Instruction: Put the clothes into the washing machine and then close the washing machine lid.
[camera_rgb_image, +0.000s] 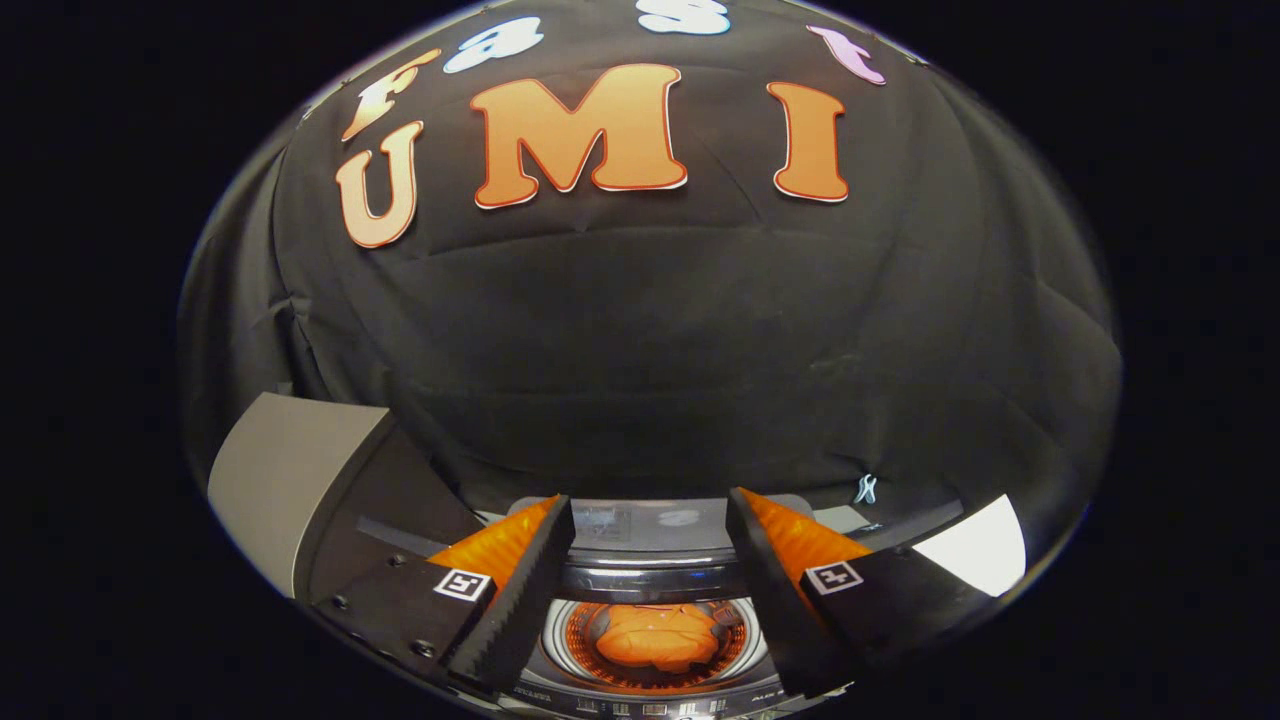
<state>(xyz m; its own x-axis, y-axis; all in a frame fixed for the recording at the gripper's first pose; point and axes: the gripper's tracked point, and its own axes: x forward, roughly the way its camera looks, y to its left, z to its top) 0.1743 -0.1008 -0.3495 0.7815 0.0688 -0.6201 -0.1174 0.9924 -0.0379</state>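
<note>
Gripper fingers apart, holding nothing, above the washing machine at lower centre. Clothes already lie in the drum; lid, lower left, stands raised, so closing remains.

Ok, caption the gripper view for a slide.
Open gripper above the washing machine, orange garment in the drum.

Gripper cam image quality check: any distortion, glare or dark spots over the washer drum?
Gripper view: strong fisheye bending of the booth wall; drum brightly lit, orange clothes near saturation; glare on the washing machine panel; open hand-held gripper sharp, holding nothing.
</note>
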